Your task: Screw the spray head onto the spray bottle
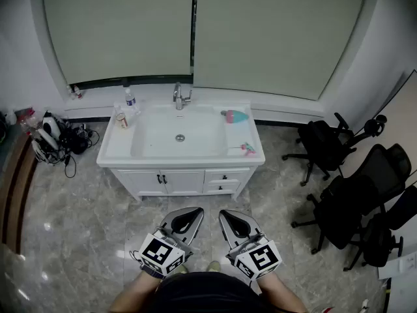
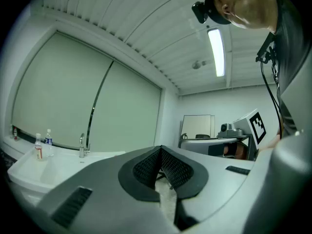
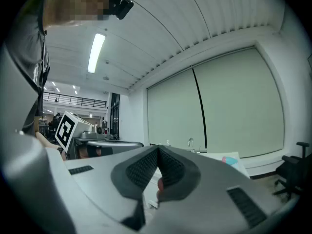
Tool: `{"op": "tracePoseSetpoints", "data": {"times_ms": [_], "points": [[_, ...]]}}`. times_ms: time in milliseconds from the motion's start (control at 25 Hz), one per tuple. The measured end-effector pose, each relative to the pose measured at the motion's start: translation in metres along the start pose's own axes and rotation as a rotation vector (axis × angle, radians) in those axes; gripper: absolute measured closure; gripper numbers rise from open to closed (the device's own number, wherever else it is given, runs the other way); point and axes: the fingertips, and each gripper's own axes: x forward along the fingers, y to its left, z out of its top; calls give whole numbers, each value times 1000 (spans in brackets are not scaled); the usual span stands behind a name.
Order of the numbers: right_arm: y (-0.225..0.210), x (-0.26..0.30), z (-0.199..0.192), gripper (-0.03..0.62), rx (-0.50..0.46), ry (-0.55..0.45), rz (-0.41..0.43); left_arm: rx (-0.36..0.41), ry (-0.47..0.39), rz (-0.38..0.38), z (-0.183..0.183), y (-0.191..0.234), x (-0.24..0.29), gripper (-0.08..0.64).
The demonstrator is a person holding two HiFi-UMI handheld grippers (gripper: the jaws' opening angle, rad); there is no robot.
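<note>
A teal spray bottle (image 1: 236, 117) with a pink end lies on the right back of the white sink counter (image 1: 247, 158). A small pink and teal spray head (image 1: 248, 149) lies nearer the counter's front right. My left gripper (image 1: 194, 212) and right gripper (image 1: 229, 214) hang side by side low in the head view, well short of the vanity, both shut and empty. In the left gripper view the gripper (image 2: 160, 150) has its pads pressed together. The right gripper (image 3: 158, 150) shows the same, with the teal bottle (image 3: 230, 159) far off on the counter.
A faucet (image 1: 180, 97) stands behind the basin. Two small bottles (image 1: 130, 98) (image 1: 121, 120) stand on the counter's left. Black office chairs (image 1: 329, 145) crowd the right side. Cables and gear (image 1: 55, 139) lie on the floor at left. Marble floor stretches before the vanity.
</note>
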Motion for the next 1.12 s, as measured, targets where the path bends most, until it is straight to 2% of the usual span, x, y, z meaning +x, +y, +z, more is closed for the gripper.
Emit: {"op": "tracePoseSetpoints", "data": {"times_ms": [640,920,1120], "points": [[0,0,-4,592,30,0,32,-16,12,9,-7,0,3,557],[-4,-4,-6,588,29,14,52,-34,25,-16,-9,-7,12,557],[-19,-13,-11,588,19,29,36,-47,34,-40,-13,-12,30,557]]}}
